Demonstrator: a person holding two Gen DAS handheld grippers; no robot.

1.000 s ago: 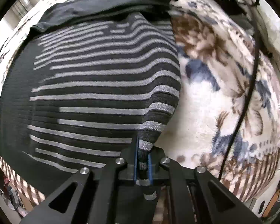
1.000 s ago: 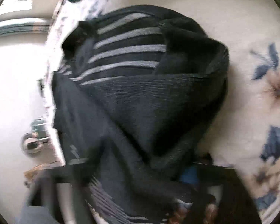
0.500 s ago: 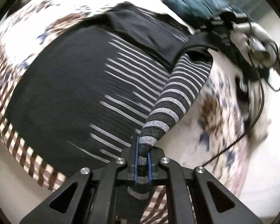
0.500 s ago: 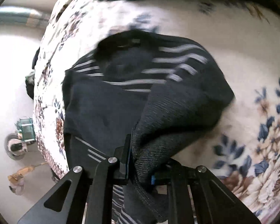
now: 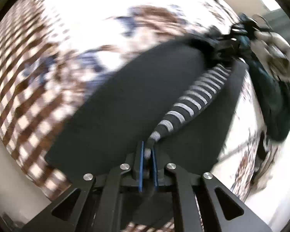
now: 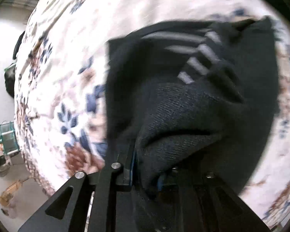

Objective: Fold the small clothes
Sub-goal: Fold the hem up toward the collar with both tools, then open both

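Slippage threatens: left hand-held gripper (image 5: pixel 147 152) pinches sweater (image 5: pixel 137 104) sleeve thinly; right hand-held gripper (image 6: pixel 147 172) clamps its bunched edge; we risk uneven folding.

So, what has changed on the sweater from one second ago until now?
The left gripper has carried the striped edge over the dark sweater, so its broad striped face is now covered by plain dark knit. The right gripper has brought its bunched fold the same way. Unchanged: both jaws stay shut on the sweater, which lies on the floral blanket.
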